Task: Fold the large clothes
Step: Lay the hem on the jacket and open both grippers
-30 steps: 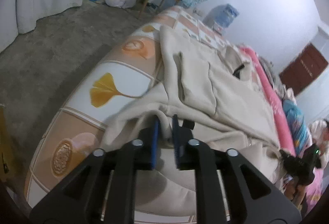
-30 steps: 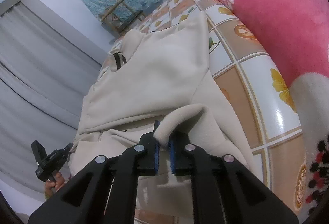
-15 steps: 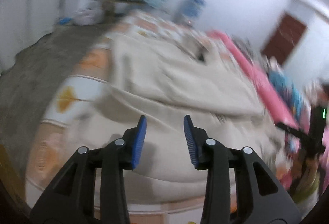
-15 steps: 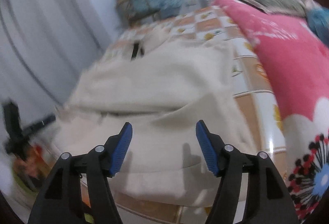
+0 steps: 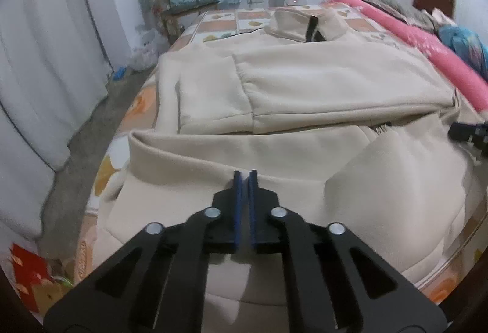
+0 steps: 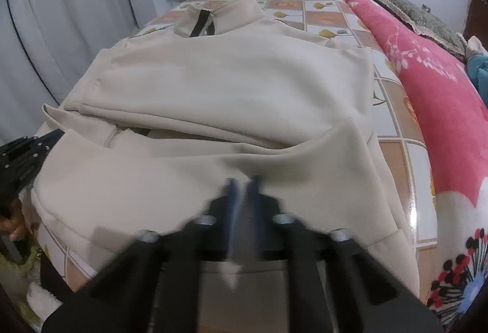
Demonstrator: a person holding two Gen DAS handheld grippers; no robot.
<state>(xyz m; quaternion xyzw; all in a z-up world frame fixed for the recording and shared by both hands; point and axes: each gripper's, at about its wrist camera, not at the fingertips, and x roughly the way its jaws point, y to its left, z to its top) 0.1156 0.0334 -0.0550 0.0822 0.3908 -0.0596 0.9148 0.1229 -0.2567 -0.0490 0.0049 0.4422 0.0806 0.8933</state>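
Pinching the jacket (image 5: 305, 82) hem, your left tongs (image 5: 245, 177) have just snapped closed at six o'clock; your right tongs (image 6: 242, 183), blurred, have just closed there too.

You have a cream fleece jacket (image 5: 305, 82) spread flat on the tiled surface (image 5: 253, 17), reaching away from your tongs. Its stand-up collar (image 5: 292, 24) with a dark zipper lies at the far end. A sleeve is folded across the chest. The near hem is doubled back, its fold edge right at your left tongs (image 5: 245, 175) and right tongs (image 6: 242, 183).
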